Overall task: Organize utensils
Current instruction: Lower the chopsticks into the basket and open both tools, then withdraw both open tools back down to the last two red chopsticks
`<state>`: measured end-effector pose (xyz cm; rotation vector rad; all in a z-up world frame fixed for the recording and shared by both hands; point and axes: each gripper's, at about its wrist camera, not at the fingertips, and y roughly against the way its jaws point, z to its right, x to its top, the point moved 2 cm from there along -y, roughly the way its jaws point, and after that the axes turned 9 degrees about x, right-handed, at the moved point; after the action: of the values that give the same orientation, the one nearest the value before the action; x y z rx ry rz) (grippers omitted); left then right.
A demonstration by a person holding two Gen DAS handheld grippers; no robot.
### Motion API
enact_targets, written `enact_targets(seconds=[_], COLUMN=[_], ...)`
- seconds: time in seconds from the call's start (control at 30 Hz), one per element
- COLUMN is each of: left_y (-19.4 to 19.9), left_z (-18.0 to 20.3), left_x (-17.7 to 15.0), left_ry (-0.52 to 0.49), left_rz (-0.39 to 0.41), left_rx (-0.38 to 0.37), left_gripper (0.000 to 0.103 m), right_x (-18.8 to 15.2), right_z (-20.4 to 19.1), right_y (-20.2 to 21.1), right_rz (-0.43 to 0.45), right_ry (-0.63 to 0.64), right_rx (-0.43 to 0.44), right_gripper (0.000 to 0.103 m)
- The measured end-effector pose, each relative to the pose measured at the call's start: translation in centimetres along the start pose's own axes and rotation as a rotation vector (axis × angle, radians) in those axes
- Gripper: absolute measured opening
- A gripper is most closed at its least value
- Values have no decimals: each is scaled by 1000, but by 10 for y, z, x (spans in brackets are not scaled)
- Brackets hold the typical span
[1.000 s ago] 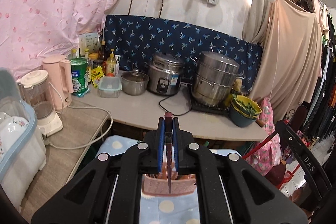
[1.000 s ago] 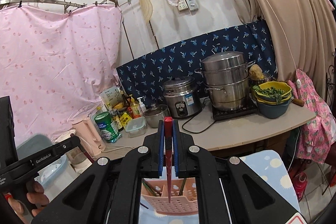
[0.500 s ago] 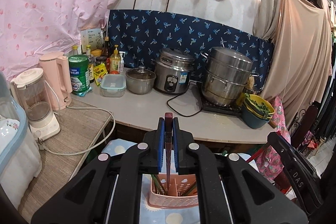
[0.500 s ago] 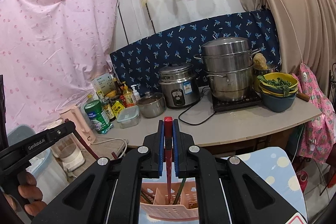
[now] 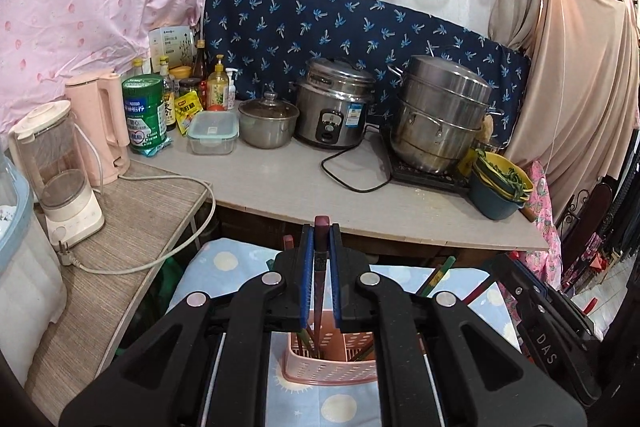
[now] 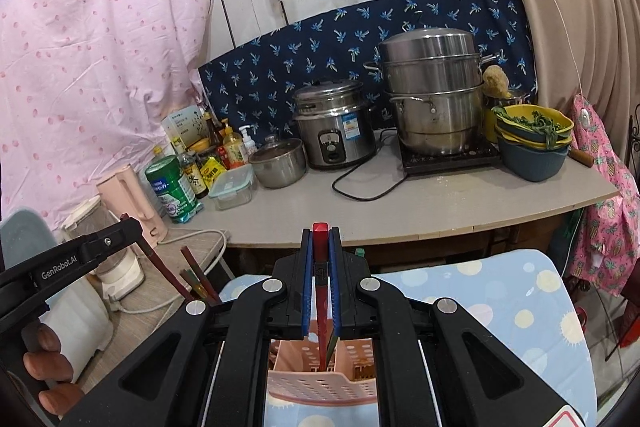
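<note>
My left gripper [image 5: 321,241] is shut on a dark maroon chopstick [image 5: 318,307] that hangs upright, its lower end down inside the pink perforated basket [image 5: 332,367]. In the same way my right gripper [image 6: 320,243] is shut on a red chopstick [image 6: 321,311], whose tip reaches into the pink basket [image 6: 320,387]. Several other chopsticks [image 5: 434,273] lean out of the basket. The basket stands on a blue dotted cloth [image 6: 500,303]. In the right wrist view the left tool [image 6: 80,255] shows at the left, held by a hand [image 6: 40,359].
Beyond the cloth runs a grey counter [image 5: 304,187] with a rice cooker [image 5: 334,115], a steel steamer pot [image 5: 440,119], a small lidded pot [image 5: 268,121] and stacked bowls [image 5: 500,187]. A blender [image 5: 60,171] and pink kettle [image 5: 102,123] stand on the left side table.
Both grippers have sunk toward the pink basket with their chopsticks. The chopstick ends, which hung above the basket, now dip inside it. Both grips look unchanged.
</note>
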<state>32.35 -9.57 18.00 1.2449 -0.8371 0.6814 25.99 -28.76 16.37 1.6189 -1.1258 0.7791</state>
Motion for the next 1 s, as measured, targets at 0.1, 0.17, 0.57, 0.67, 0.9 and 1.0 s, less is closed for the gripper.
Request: enact_targets(seconds=[0.1,0.17,0.57,0.67,0.9,1.0], left_y=[1,2,21,28,46,53], left_z=[1,3,10,10,13,13], left_x=[-3,-5,-17,-20,-32,-39], left_ry=[-6,-16,-48,-53,-68,-74], left_rz=[2,2,17,16,15,11], left_rx=[-2,0,13,14,9,6], left_gripper=[8,20,35,35,35,35], right_x=[-4,-4,-8,-12,-25,-33], right_z=[1,1,-6,-8,-12,-13], right_y=[-1,3,26,34,57,67], right_rz=[-11,-3,16,14,11,10], right_ry=[1,1,7,9,3,9], right_rx=[-1,-2,-7,-7,-5,-11], right_gripper=[8,11,25,26,28,28])
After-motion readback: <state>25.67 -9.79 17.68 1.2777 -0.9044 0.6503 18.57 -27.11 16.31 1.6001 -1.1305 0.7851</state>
